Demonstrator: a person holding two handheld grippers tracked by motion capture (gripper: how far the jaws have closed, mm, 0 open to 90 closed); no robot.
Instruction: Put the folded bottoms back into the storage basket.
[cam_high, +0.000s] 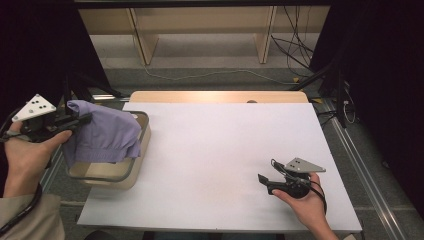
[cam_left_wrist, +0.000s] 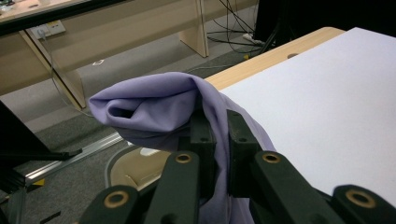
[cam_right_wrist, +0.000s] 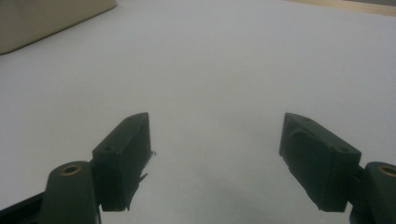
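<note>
A lilac cloth (cam_high: 105, 134) hangs bunched over a beige basket (cam_high: 134, 172) at the table's left edge. My left gripper (cam_high: 82, 120) is shut on the cloth's upper fold and holds it above the basket. In the left gripper view the fabric (cam_left_wrist: 159, 107) is pinched between the two black jaws of the gripper (cam_left_wrist: 218, 128) and drapes down between them. My right gripper (cam_high: 265, 176) rests low over the white table at the front right, held by a hand. Its jaws stand wide apart with nothing between them (cam_right_wrist: 217, 126).
The white table top (cam_high: 225, 150) spreads between the two hands. A corner of the beige basket (cam_right_wrist: 46, 18) shows at the far left of the right gripper view. Beyond the table are wooden furniture legs (cam_high: 145, 40) and loose cables (cam_high: 300, 50) on the floor.
</note>
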